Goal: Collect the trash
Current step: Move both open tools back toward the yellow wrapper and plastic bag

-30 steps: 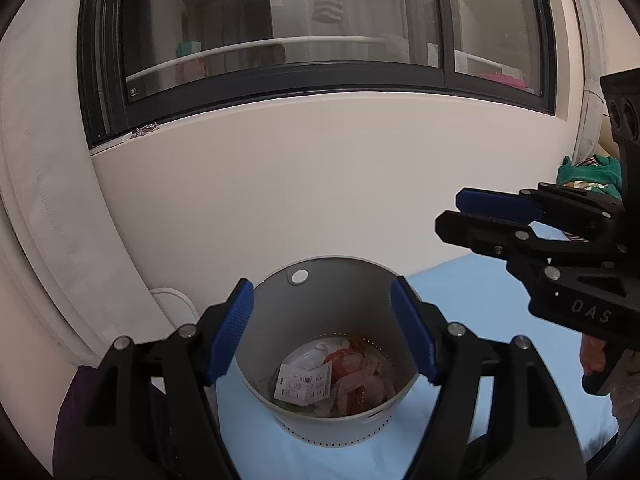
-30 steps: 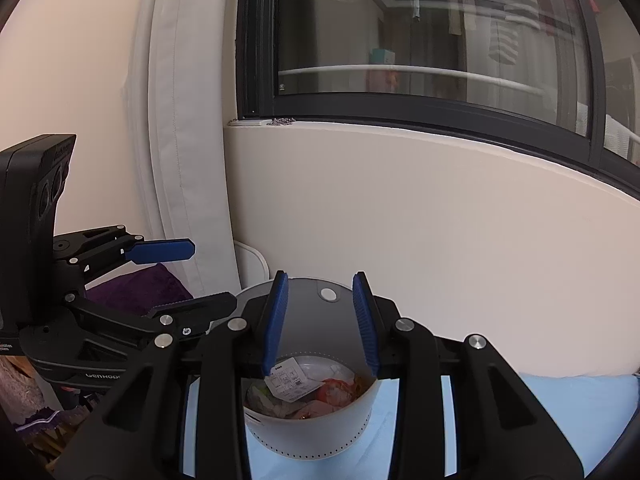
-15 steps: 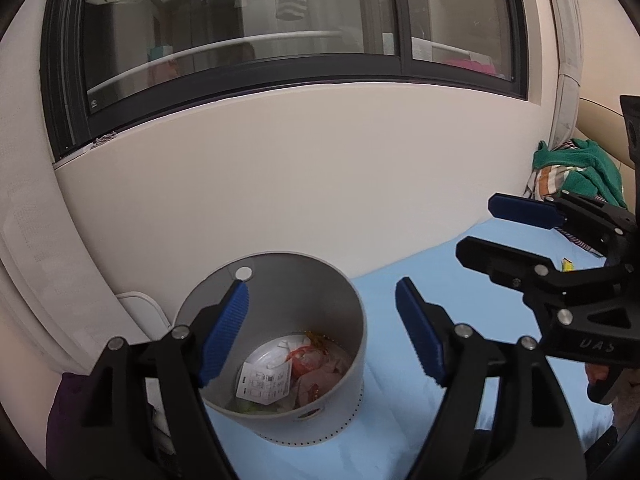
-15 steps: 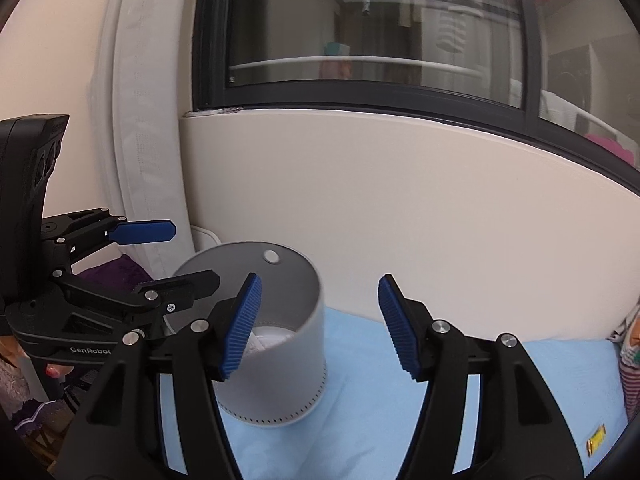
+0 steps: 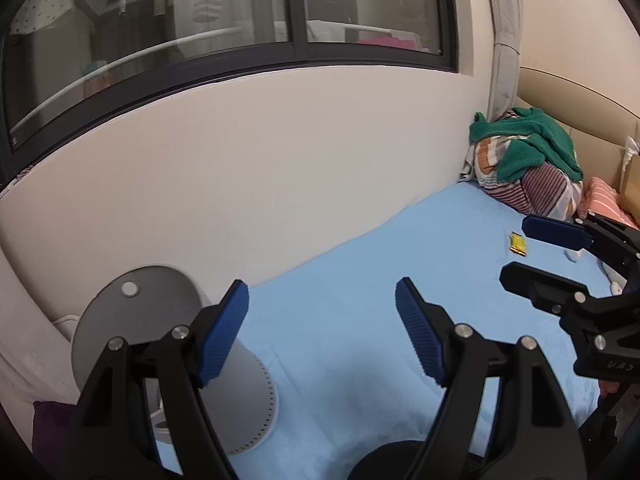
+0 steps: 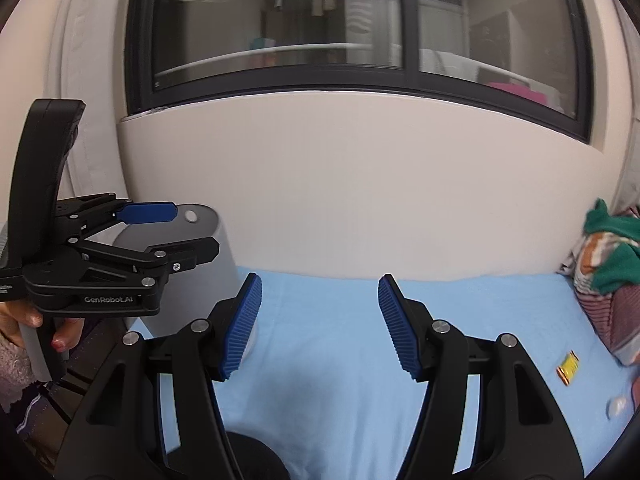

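Note:
A small yellow wrapper (image 5: 518,243) lies on the light blue sheet (image 5: 360,264) far to the right; the right wrist view shows this wrapper (image 6: 568,367) too, with a small white scrap (image 6: 616,405) near it. The grey round bin (image 5: 132,320) stands at the left against the wall, its inside hidden. My left gripper (image 5: 320,320) hangs open over bare sheet, right of the bin. My right gripper (image 6: 320,312) is open and empty above the sheet, well left of the wrapper. From the right wrist view, the left gripper (image 6: 196,230) sits in front of the bin (image 6: 226,256).
A pile of green and striped clothes (image 5: 528,160) fills the far right corner, with a pink striped cloth (image 5: 604,200) and a cardboard box (image 5: 630,184) beyond. A cream wall under a dark window bounds the back. Purple fabric (image 5: 48,428) lies left of the bin.
Both grippers swung right, away from above the bin, which slid from centre to the left edge. The right jaws widened. The wrapper and clothes pile came into view.

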Demonstrator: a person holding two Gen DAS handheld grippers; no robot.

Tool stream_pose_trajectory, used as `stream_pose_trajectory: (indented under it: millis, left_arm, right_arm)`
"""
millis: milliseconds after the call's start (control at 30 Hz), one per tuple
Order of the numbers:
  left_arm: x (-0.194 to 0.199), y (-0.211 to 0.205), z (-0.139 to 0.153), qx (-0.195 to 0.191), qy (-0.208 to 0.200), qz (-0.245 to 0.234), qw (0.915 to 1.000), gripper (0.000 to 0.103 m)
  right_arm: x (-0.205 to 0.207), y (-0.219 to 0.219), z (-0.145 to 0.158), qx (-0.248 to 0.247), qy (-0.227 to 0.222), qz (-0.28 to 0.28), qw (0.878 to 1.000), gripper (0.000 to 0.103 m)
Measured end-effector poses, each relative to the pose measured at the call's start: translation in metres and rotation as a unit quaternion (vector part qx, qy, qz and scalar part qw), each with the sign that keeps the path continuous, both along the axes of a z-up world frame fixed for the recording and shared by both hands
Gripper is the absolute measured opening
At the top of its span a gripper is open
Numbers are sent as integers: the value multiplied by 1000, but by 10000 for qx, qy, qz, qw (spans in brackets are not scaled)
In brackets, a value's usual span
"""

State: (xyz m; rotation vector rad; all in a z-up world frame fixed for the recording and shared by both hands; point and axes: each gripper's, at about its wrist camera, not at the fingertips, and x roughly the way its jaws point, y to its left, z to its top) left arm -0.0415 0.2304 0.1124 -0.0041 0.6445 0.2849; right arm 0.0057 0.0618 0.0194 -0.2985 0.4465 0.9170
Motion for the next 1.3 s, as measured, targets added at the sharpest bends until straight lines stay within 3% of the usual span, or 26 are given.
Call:
stream_pose_trajectory:
  millis: [167, 300, 667, 967, 1300]
  left_arm:
    - [32, -54, -17, -44, 102, -486, 9988, 76]
    - [58, -102, -30, -92, 182, -897, 9958, 76]
    - [106, -232, -54, -209, 379, -1852, 9818, 77]
    - [134, -292, -80, -286, 646, -2180, 9734, 77]
    - [180, -327, -111, -306, 872, -2381, 9668, 77]
  right_arm:
    - [20, -70, -7, 43, 31, -827, 9966, 60]
    - [29, -127, -15, -17, -59, -1676, 9858, 68]
    - [39, -275, -35, 11, -35, -3753, 9269, 78]
    - [39, -351, -58, 27, 194, -4445, 8956, 78]
    - [80, -392, -78, -91, 283, -4739, 8801, 78]
